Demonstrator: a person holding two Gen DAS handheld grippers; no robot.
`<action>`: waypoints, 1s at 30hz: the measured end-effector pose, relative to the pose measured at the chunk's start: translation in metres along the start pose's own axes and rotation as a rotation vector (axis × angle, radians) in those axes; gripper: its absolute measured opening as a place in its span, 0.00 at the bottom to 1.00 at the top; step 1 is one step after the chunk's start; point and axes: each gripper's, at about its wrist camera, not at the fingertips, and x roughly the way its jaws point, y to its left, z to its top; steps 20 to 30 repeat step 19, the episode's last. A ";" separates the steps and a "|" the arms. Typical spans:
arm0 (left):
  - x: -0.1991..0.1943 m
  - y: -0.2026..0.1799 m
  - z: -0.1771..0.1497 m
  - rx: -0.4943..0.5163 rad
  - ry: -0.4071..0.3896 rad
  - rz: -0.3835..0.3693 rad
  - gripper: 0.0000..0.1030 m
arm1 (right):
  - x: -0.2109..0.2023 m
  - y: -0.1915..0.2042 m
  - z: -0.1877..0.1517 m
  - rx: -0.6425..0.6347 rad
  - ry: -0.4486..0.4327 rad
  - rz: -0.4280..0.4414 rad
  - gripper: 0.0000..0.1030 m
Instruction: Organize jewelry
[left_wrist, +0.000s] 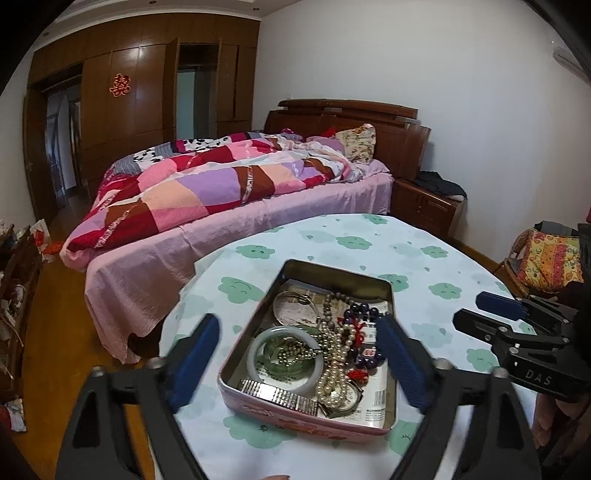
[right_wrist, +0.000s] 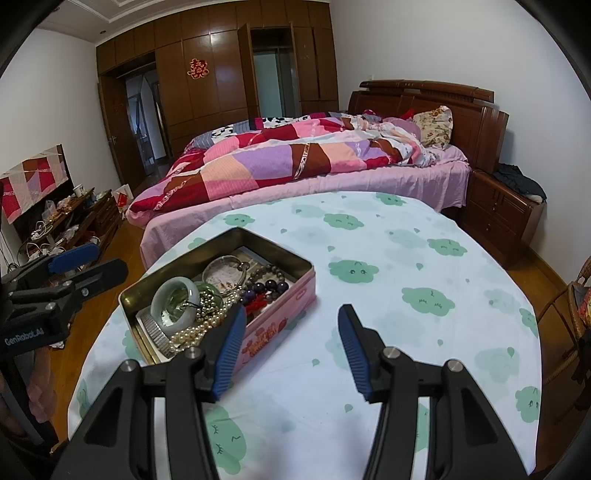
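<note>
a pink tin box (left_wrist: 295, 417), lid off, rests on a round table covered by a pale tablecloth printed with green clouds (right_wrist: 369, 273); the box sits toward the table's left side in the right wrist view and straight ahead in the left wrist view. inside the box lie a pale green jade bangle (left_wrist: 284, 350), a pearl necklace (left_wrist: 334, 369), a string of dark purple beads (left_wrist: 360, 314), a thin silver bangle (left_wrist: 295, 308), red knotted cord (left_wrist: 358, 374) and a wristwatch with a metal expansion band (left_wrist: 280, 395). the pieces overlap in a tangle, so where one strand ends and the next begins cannot be made out, and the watch dial is partly covered by pearls. printed paper lines the box floor; its text is too small to read. the left gripper (left_wrist: 299, 354) is released, fingers spread wide, one blue pad outside the box's left wall and the other over its right side, hiding part of the beads; nothing is pinched. the right gripper (right_wrist: 290, 347) is also released, fingers apart over bare tablecloth just beside the box; its left pad overlaps the box's near corner in view, contact cannot be judged. each handle base is cut off by the frame edge. a bed with a patchwork quilt (right_wrist: 280, 162) stands beyond the table.
</note>
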 end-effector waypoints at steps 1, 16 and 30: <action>0.000 0.000 0.000 0.001 -0.002 0.003 0.89 | 0.000 0.000 0.000 0.000 0.000 0.000 0.54; -0.002 0.000 -0.002 0.016 -0.038 0.046 0.94 | 0.001 -0.004 -0.004 0.008 0.001 -0.001 0.54; -0.002 -0.001 -0.001 0.025 -0.032 0.033 0.94 | 0.001 -0.006 -0.005 0.012 0.002 -0.003 0.54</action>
